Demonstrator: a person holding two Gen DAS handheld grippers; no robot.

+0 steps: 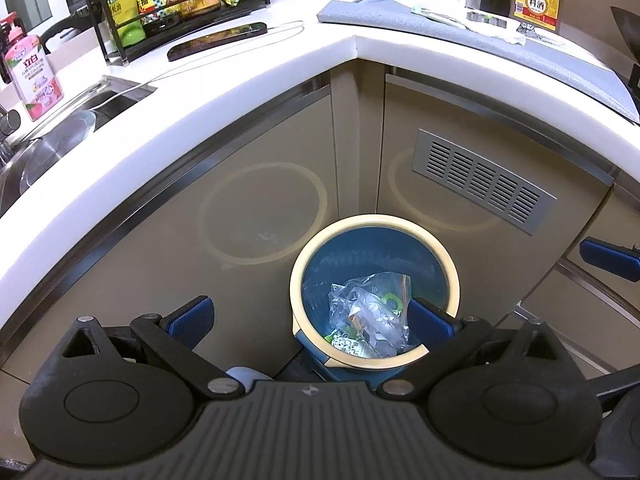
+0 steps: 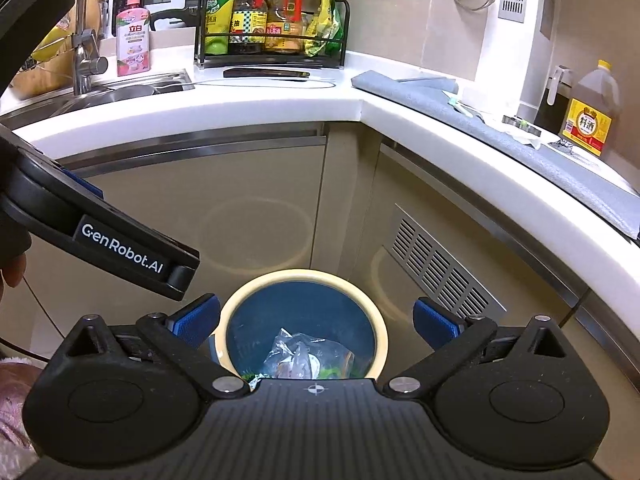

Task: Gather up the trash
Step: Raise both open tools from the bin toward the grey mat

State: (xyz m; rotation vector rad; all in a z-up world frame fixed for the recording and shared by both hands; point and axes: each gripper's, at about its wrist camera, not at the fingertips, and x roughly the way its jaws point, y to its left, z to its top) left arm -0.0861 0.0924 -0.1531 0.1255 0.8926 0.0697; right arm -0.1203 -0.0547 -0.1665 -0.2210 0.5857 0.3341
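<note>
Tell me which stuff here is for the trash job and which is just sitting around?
For the job:
- trash bin
- crumpled plastic wrappers inside it
- left claw, open
- right claw, open

Just sitting around:
- sauce bottles in the rack
- pink soap bottle
- cooking wine jug
- grey mat
- sink

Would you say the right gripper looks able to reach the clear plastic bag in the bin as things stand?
Probably yes. The right gripper is open and empty above the bin, whose mouth is uncovered, with the clear plastic bag lying on top of the rubbish.

Trash bin point(image 2: 240, 312) near rim hidden behind right gripper body.
</note>
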